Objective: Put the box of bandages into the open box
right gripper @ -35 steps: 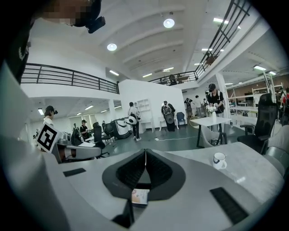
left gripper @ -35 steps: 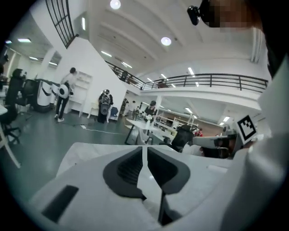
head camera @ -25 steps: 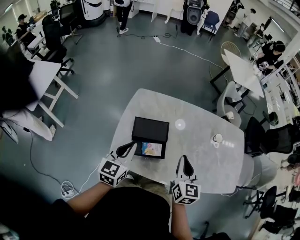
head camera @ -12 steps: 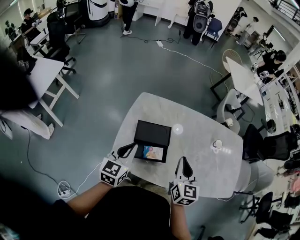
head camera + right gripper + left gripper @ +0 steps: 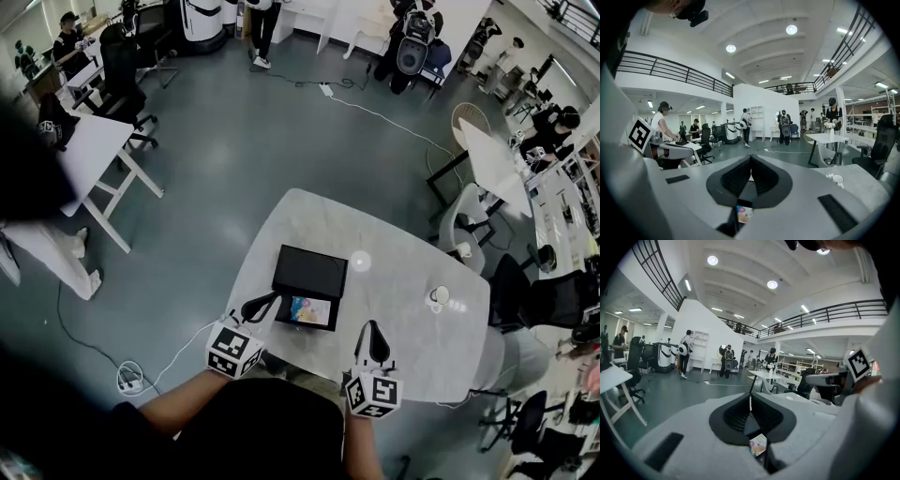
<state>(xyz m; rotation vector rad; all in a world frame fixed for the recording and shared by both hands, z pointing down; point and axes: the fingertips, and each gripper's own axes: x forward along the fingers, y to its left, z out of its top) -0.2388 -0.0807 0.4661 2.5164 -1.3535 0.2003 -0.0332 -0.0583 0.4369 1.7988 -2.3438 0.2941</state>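
Observation:
An open black box (image 5: 310, 273) lies on the pale marble table (image 5: 403, 281), its lid laid back on the far side. The colourful box of bandages (image 5: 309, 310) rests inside its near half; it also shows low in the left gripper view (image 5: 758, 445) and the right gripper view (image 5: 744, 213). My left gripper (image 5: 274, 298) sits just left of the black box, jaws shut and empty (image 5: 750, 402). My right gripper (image 5: 373, 327) hovers near the table's front edge, right of the box, jaws shut on nothing (image 5: 751, 169).
A small white round cup (image 5: 438, 298) stands at the table's right side. A white chair (image 5: 461, 225) is at the far right corner. Other tables (image 5: 84, 150), office chairs and people are spread over the grey floor. A cable (image 5: 131, 375) lies on the floor at the left.
The head view has drifted slightly, so the table sits a little lower in the frame. Both grippers keep their places beside the black box, jaws unchanged.

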